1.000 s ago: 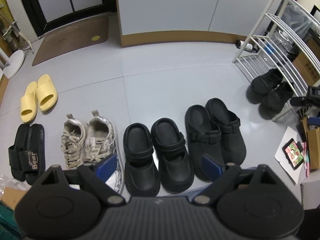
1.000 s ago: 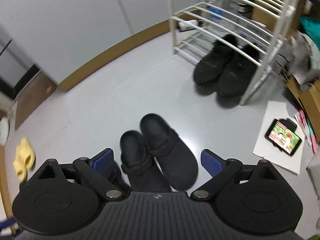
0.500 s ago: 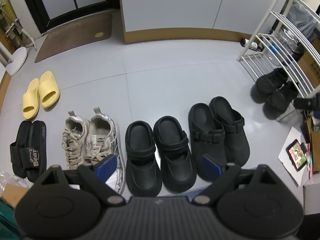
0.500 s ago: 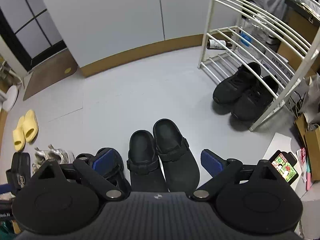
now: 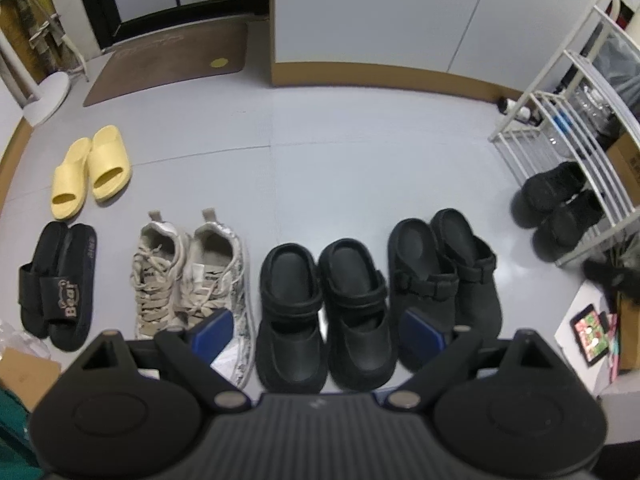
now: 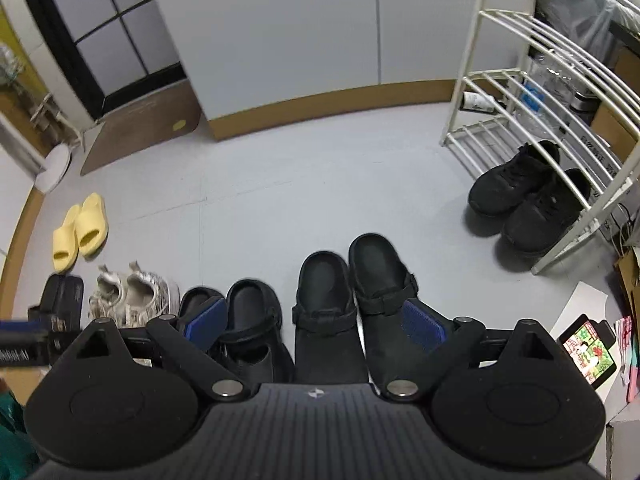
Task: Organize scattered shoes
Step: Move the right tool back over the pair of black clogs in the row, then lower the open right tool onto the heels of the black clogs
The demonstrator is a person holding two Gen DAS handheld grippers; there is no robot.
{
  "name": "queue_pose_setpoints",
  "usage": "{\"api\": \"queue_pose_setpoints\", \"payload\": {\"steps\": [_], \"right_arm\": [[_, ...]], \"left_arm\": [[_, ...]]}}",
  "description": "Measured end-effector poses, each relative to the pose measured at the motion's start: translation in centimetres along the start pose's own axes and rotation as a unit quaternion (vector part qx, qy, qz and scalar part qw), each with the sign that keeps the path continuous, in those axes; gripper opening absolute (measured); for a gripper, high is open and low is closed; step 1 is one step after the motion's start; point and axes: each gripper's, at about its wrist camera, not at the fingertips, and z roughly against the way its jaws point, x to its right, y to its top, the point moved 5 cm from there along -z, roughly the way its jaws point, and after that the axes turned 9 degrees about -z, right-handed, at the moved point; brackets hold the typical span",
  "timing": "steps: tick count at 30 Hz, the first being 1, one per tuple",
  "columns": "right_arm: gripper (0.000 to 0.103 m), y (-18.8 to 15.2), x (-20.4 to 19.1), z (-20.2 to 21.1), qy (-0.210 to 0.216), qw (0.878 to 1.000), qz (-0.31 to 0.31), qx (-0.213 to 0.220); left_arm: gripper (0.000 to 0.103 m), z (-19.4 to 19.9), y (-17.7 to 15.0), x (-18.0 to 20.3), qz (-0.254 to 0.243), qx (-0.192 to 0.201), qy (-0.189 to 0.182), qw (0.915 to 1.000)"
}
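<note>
Grey floor carries the shoes [image 5: 324, 300] paired in a row; both views have lifted and widened, so tidying looks done. Left hand-held gripper [image 5: 318, 330] and right hand-held gripper [image 6: 316, 320] hang spread, empty.

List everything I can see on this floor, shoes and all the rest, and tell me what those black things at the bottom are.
Yellow slides: one pair, yellow, far left, apart from the row.
Black slides: one pair, black with "Bear" lettering, left end of the row.
Sneakers: one pair, beige, beside the black slides.
Strap shoes: one pair, black, middle of the row.
Clogs: one pair, black, right end of the row.
Black sneakers: one pair, black, under the rack.
Rack: one, white, right side.
Doormat: one, brown, by the door.
Phone: one, screen lit, on white paper at right.
Left claw: one, black with blue pads, open, empty.
Right claw: one, same, open, empty.
</note>
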Motion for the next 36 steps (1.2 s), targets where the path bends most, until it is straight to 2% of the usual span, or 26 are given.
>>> {"api": "queue_pose_setpoints", "payload": {"steps": [10, 16, 22, 24, 27, 33, 36], "right_arm": [[0.097, -5.1, -2.2, -4.3, 0.036, 0.998, 0.018, -0.040], [0.097, -6.8, -3.9, -6.1, 0.056, 0.996, 0.035, -0.054], [0.096, -7.8, -5.1, -7.8, 0.054, 0.996, 0.051, -0.052], [0.095, -8.3, -5.3, -8.5, 0.062, 0.995, 0.055, -0.052], [0.085, -9.3, -5.5, -9.8, 0.080, 0.994, 0.054, -0.050], [0.084, -11.0, -7.1, -11.8, 0.108, 0.992, 0.071, -0.011], [0.077, -11.1, -8.4, -13.7, 0.125, 0.990, 0.069, -0.019]], "left_arm": [[0.094, -0.7, -1.0, -1.3, -0.020, -0.019, 0.008, 0.9996], [0.094, -1.1, -1.0, -2.3, -0.032, -0.024, 0.021, 0.9990], [0.094, -1.4, -0.6, -3.3, -0.029, -0.024, 0.028, 0.9989], [0.094, -1.6, -0.3, -3.6, -0.031, -0.024, 0.030, 0.9988], [0.094, -2.4, 0.3, -4.2, -0.036, -0.030, 0.034, 0.9983], [0.095, -4.1, 0.3, -5.4, -0.027, -0.051, 0.044, 0.9974], [0.095, -5.0, 0.3, -6.0, -0.022, -0.062, 0.048, 0.9967]]}}
